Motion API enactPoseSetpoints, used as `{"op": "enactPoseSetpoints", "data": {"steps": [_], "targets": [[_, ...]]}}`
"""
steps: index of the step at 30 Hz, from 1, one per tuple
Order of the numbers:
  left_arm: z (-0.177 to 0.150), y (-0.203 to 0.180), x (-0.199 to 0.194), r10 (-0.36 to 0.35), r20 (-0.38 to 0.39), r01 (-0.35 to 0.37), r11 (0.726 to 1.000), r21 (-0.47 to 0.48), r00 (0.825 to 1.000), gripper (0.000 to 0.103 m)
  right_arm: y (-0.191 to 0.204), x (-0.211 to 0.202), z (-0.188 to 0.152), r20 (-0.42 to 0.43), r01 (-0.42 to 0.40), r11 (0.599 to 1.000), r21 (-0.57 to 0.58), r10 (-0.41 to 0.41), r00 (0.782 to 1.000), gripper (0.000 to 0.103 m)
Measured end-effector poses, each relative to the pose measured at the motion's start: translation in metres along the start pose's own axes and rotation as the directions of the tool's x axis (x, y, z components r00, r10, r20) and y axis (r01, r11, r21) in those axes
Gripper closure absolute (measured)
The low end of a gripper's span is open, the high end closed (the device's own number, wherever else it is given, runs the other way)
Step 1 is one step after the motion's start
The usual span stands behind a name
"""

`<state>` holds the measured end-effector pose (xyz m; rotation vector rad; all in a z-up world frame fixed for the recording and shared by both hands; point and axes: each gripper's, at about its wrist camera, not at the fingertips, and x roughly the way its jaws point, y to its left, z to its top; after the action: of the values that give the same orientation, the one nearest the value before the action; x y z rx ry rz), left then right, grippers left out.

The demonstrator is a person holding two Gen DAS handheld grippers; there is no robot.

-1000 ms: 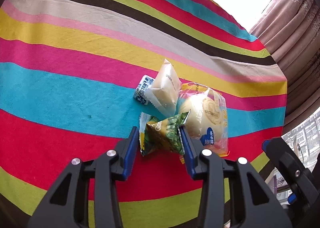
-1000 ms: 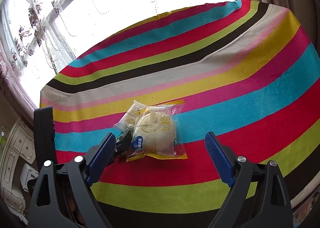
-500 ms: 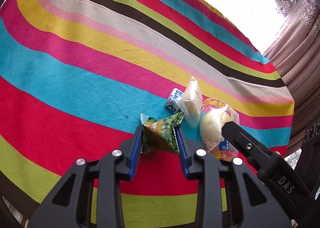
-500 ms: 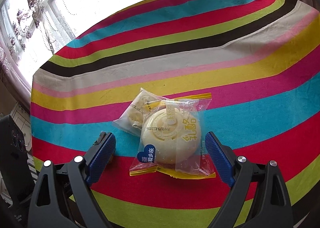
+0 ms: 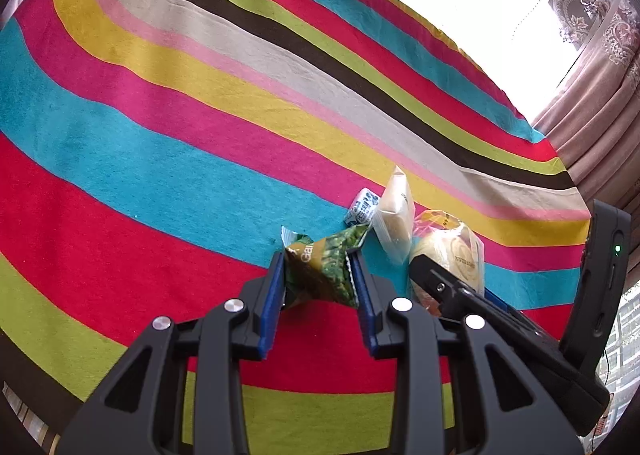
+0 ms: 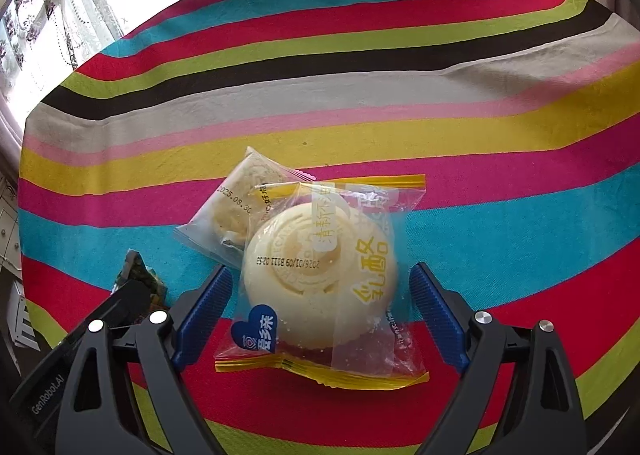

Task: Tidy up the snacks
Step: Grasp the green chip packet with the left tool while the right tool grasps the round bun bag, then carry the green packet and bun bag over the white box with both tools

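**Green packet pinched, round bun straddled**

Here the left gripper (image 5: 318, 261) has its ribbed blue pads clamped on a crinkled green foil snack packet (image 5: 320, 267), its lower part hidden between the fingers. Right of it on the striped woven cloth (image 5: 160, 135) lie a small blue-and-white sachet (image 5: 363, 209), half covered, and a frosted pouch with a pale pastry (image 5: 394, 215). Farther right, a smooth round cream bun in clear yellow-edged wrap (image 6: 320, 275) lies flat between the spread fingers of the right gripper (image 6: 320, 279), neither pad touching it. The bun wrap overlaps the pouch; the print is only partly legible.
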<state>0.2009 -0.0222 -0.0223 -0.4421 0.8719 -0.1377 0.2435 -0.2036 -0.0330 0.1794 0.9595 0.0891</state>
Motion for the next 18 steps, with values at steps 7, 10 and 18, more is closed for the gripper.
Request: {"op": "enactPoseSetpoints", "data": {"steps": [7,10,18], "targets": [[-0.003,-0.006,-0.002,0.009,0.017,-0.009,1.0,0.023,1.0,0.07,0.002,-0.007,-0.004,0.013,-0.006,1.0,-0.027,0.006,1.0,0.036],[-0.005,-0.009,-0.007,0.015,0.03,-0.016,0.999,0.033,0.999,0.07,0.0,-0.013,-0.009,0.01,-0.017,1.0,-0.017,0.017,1.0,0.037],[-0.015,-0.02,-0.022,0.027,0.046,-0.03,0.997,0.065,0.999,0.07,-0.01,-0.036,-0.022,0.018,-0.035,0.999,0.011,0.035,0.999,0.037]]}}
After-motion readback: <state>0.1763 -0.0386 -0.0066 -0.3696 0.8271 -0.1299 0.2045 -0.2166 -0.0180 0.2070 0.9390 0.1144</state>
